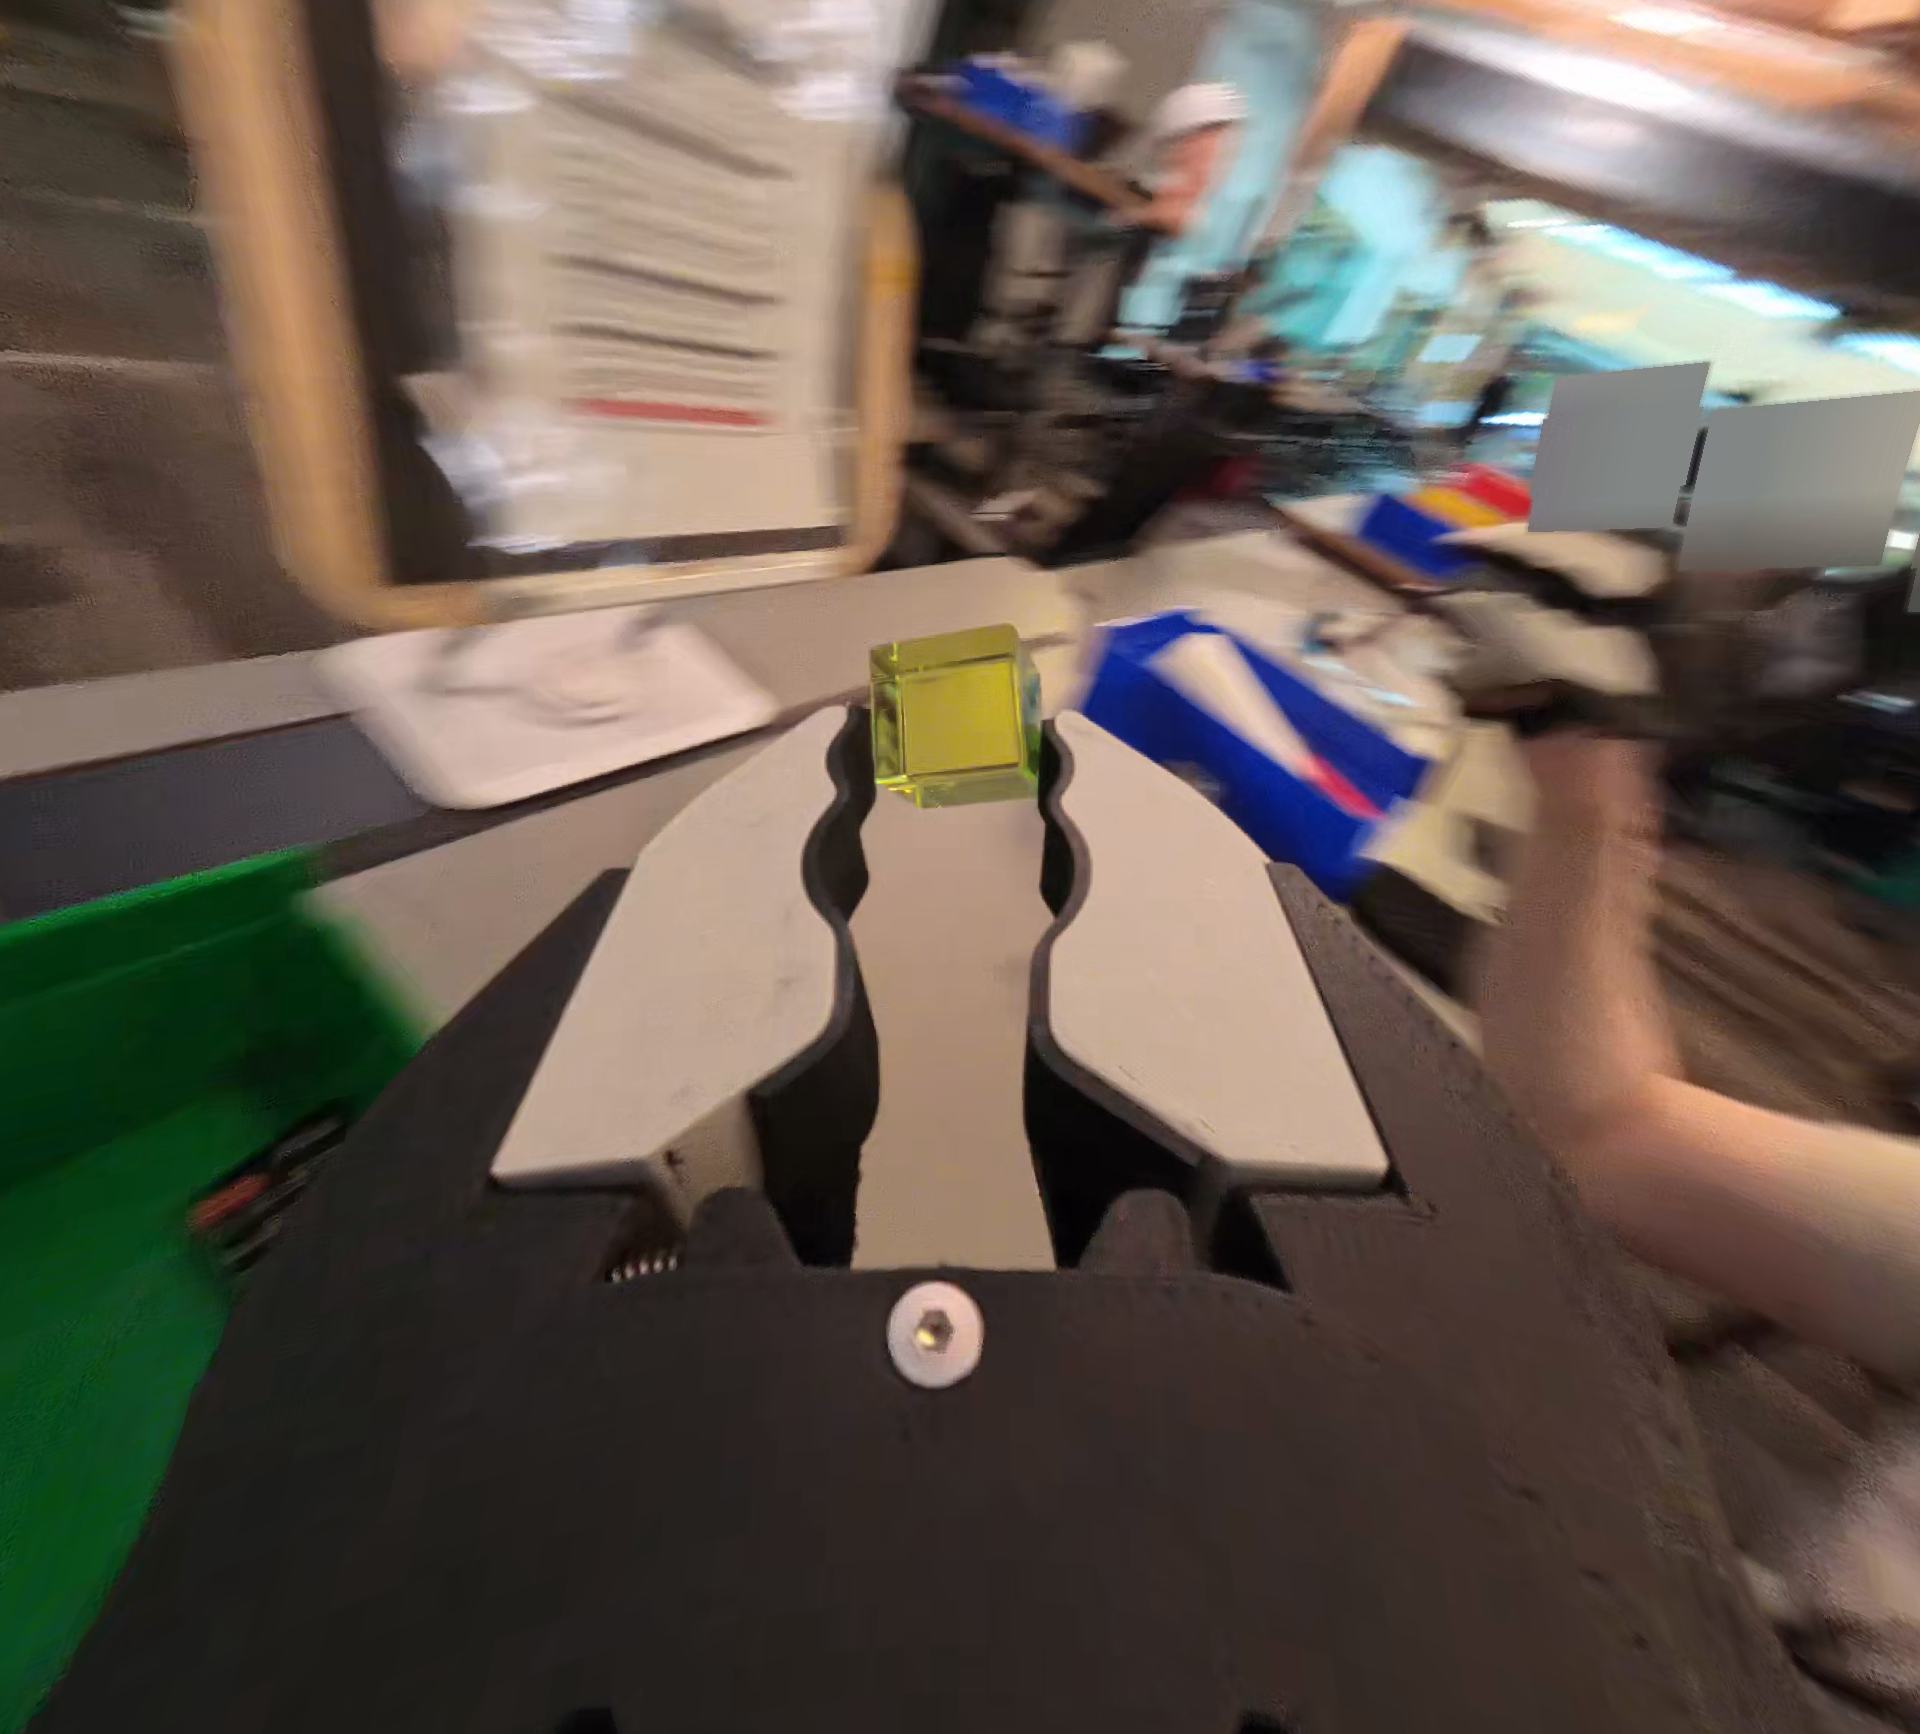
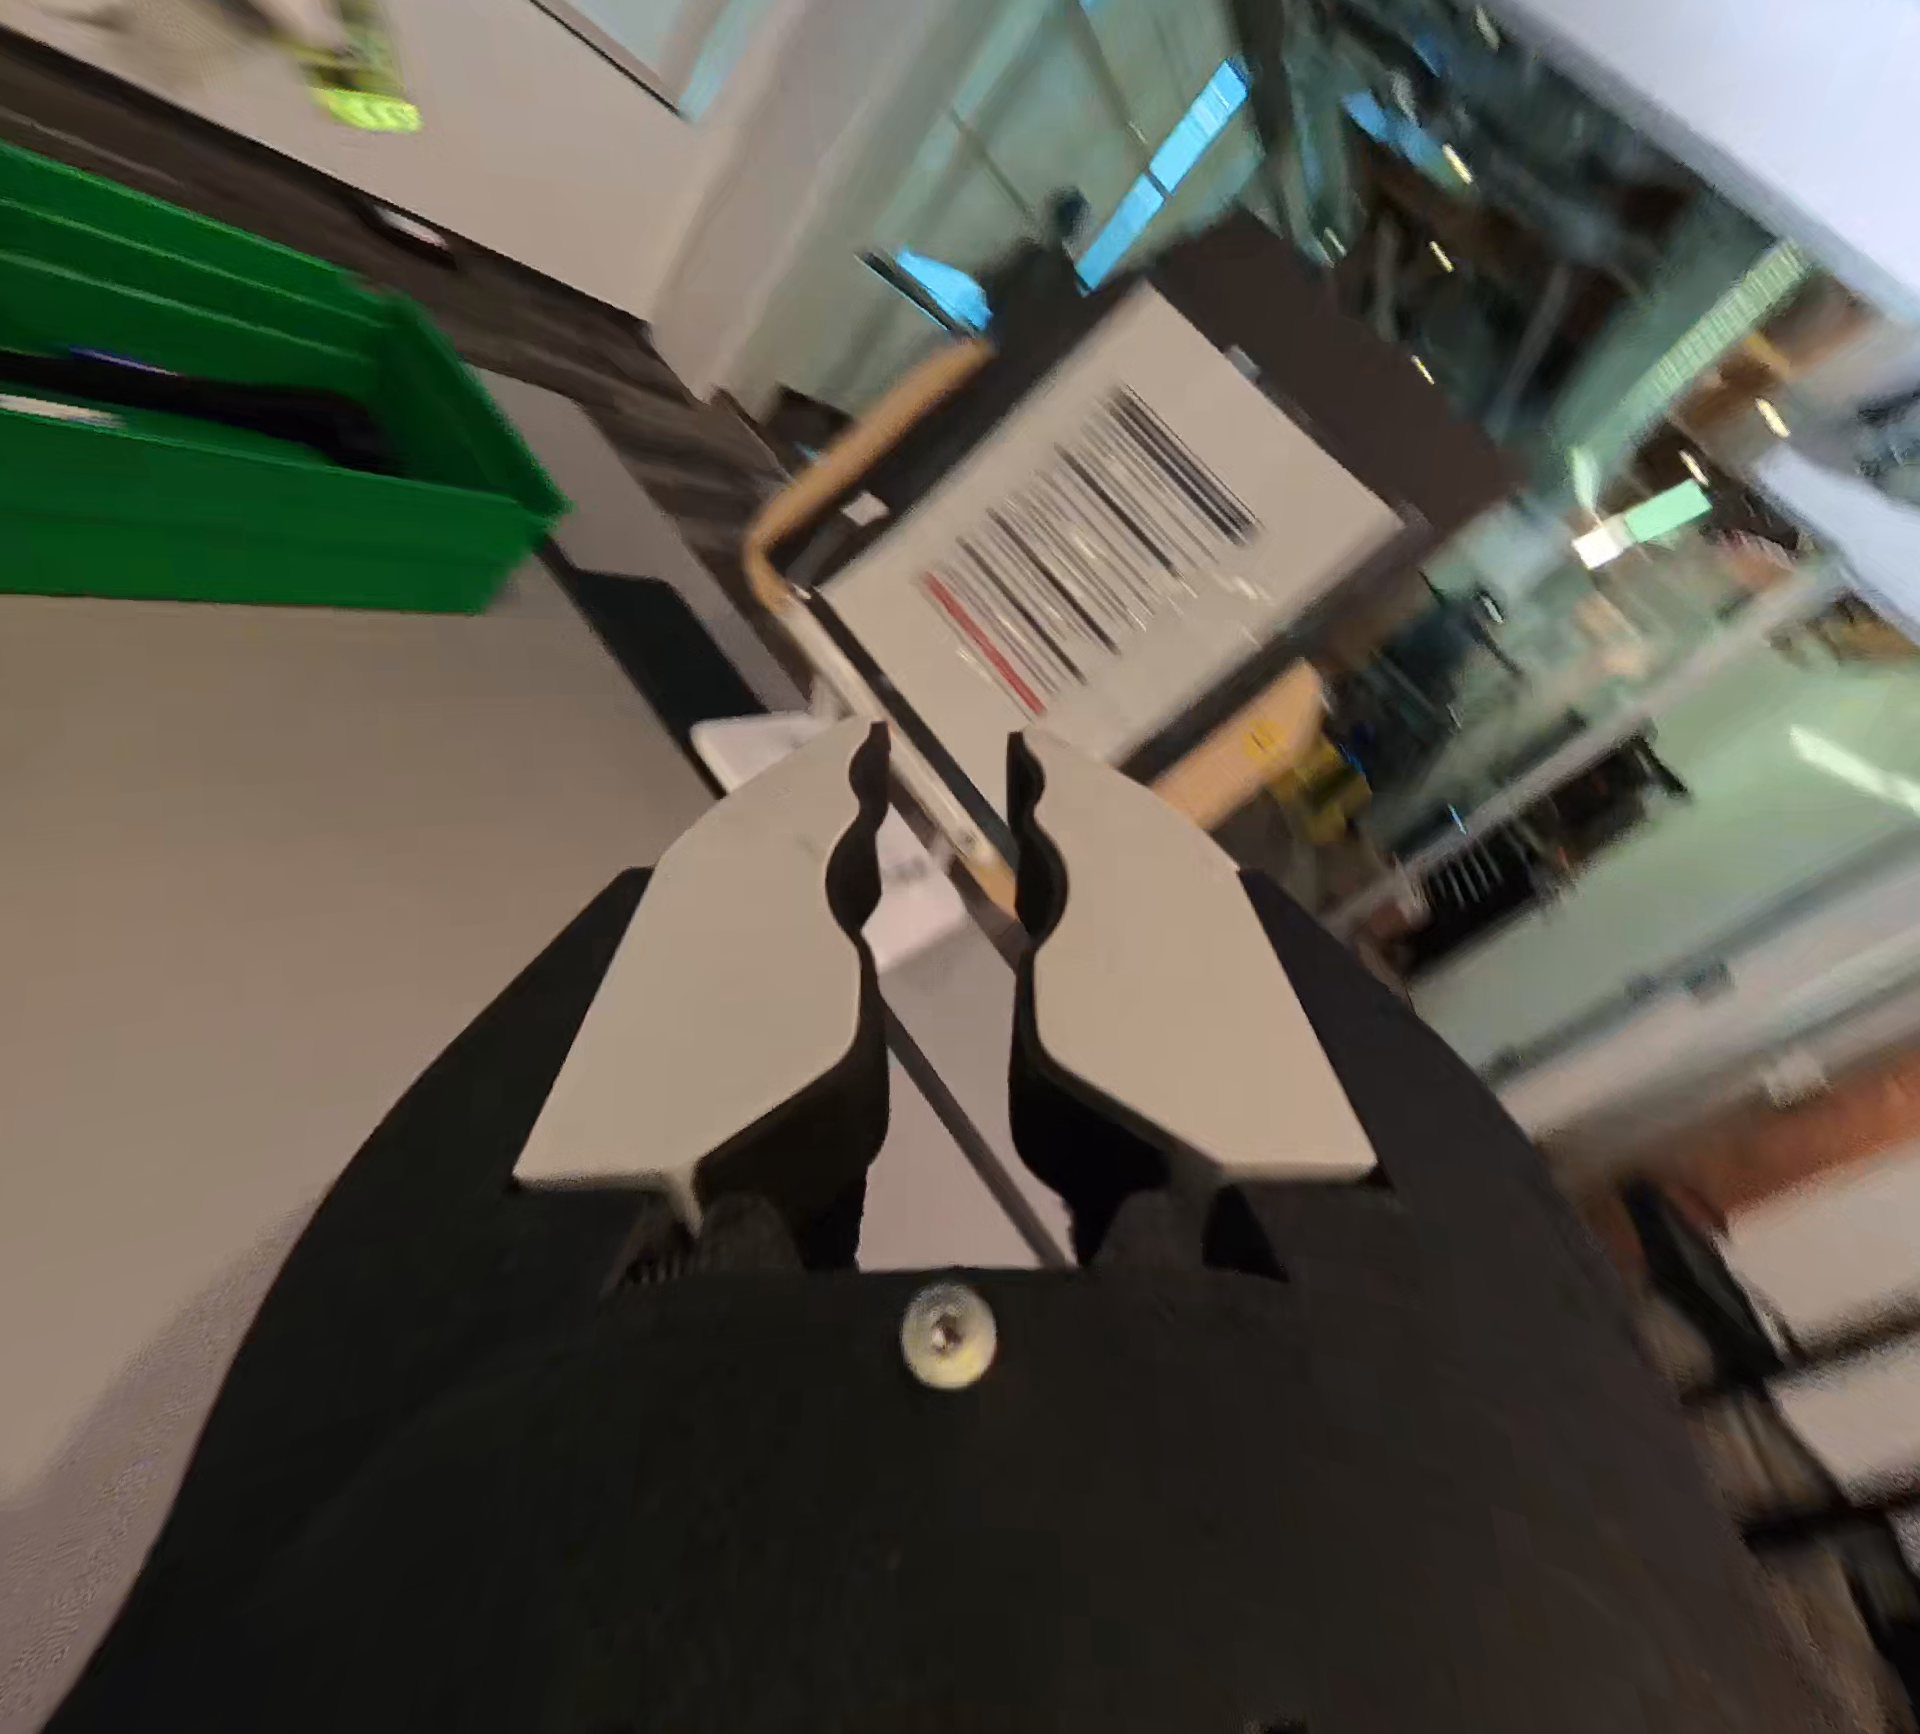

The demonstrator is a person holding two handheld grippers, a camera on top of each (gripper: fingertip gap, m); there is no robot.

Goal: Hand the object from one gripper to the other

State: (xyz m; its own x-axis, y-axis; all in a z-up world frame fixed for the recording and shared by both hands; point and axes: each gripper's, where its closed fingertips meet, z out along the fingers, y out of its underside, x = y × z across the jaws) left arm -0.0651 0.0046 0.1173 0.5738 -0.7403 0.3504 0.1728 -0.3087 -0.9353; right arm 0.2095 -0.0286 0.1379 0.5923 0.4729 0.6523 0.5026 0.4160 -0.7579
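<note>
A small clear yellow-green cube sits clamped between the tips of my left gripper, held up above the grey table. The left view is blurred by motion. At its right edge a person's forearm and the other gripper show, blurred. My right gripper is tilted, its fingers a little apart with nothing between them. The cube does not show in the right wrist view.
A green bin stands at the left, also in the right wrist view. A wood-framed sign board stands at the table's far side on a white base. A blue box lies to the right.
</note>
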